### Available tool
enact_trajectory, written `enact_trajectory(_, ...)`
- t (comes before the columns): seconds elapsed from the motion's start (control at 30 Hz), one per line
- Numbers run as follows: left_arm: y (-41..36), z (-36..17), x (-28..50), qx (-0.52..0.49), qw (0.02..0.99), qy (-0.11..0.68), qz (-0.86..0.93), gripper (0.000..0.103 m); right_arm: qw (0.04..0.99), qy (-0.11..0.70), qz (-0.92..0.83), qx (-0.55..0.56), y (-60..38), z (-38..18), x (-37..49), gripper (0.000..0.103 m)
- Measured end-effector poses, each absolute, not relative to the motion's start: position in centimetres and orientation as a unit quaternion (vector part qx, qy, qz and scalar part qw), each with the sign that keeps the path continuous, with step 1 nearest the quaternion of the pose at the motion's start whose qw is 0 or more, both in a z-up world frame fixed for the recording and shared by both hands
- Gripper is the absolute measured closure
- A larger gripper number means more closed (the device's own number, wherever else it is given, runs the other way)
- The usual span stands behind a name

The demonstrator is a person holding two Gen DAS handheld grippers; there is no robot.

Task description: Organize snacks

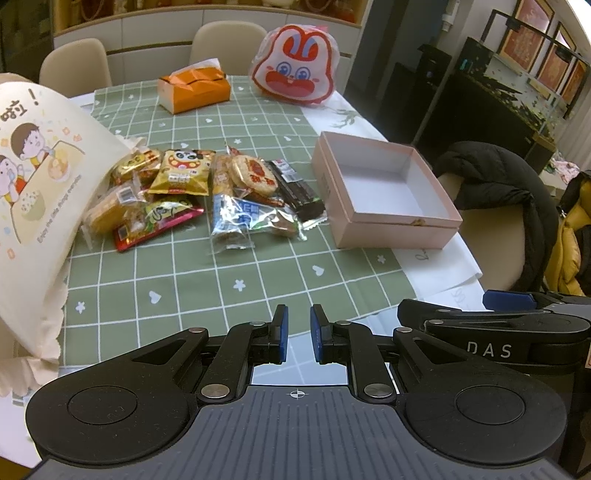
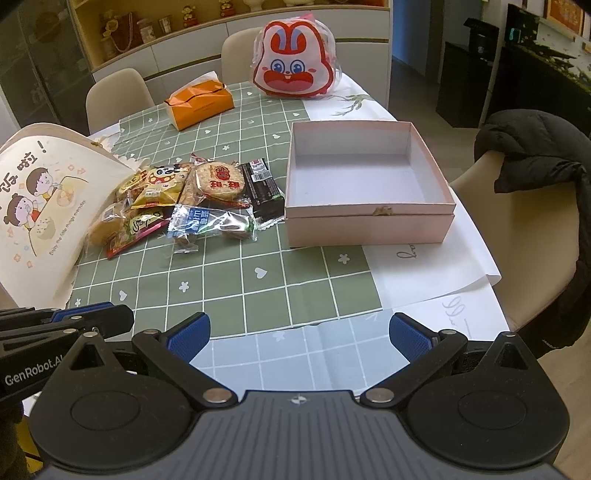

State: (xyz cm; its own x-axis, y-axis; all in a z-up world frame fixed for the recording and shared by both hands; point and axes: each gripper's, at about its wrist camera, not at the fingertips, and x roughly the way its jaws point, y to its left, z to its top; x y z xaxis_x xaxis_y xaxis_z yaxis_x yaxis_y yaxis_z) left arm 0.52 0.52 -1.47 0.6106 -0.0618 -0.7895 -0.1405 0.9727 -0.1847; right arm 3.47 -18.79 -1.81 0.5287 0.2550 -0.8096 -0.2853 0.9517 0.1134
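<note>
Ahead of both sets of fingers, a pile of snack packets (image 2: 192, 199) lies on the table (image 2: 229, 288), touching the empty pink box (image 2: 369, 225) to its right. Left gripper (image 1: 296, 332) is nearly closed, holding nothing; right gripper (image 2: 299, 338) gapes wide, empty.

A home dining room is shown. The desk (image 2: 207, 273) is covered with a green checked cloth, and cream padded chairs (image 2: 118, 94) are set behind it and to its right. A black coat (image 2: 532, 155) is draped over the chair to the right of the desk. Behind the desk, a low cabinet with open shelves (image 2: 147, 26) is lined with small ornaments. Framed pictures (image 1: 554, 70) are hung on the wall far to the right of the desk. A tissue box (image 2: 201, 103) is placed on the desk's far side.
</note>
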Motion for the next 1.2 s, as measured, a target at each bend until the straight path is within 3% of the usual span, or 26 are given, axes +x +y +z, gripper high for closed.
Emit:
enact_trajectory(0.43,2.8,-2.9,1.8,-0.143,0.875,0.461,0.038,0.086,0.872,0.467,0.142,-0.032,-17.5,-2.7,4.5,0.000)
enact_trajectory(0.57,4.1,-4.0,2.5,-0.147,0.874,0.461,0.049,0.086,0.887,0.437,0.131,-0.067,-16.4,-3.4,4.8,0.000)
enact_trajectory(0.73,8.2,-7.3,4.1,-0.209,0.852,0.477,0.057,0.083,0.911,0.379,0.107,-0.120,-14.7,-4.9,5.5,0.000)
enact_trajectory(0.9,13.0,-9.2,4.4,-0.285,0.840,0.458,0.055,0.083,0.904,0.381,0.146,-0.128,-13.2,-6.6,8.1,0.000)
enact_trajectory(1.2,20.3,-5.9,9.3,-0.205,0.896,0.378,0.110,0.083,0.882,0.403,0.232,-0.082,-5.8,-6.1,15.0,0.000)
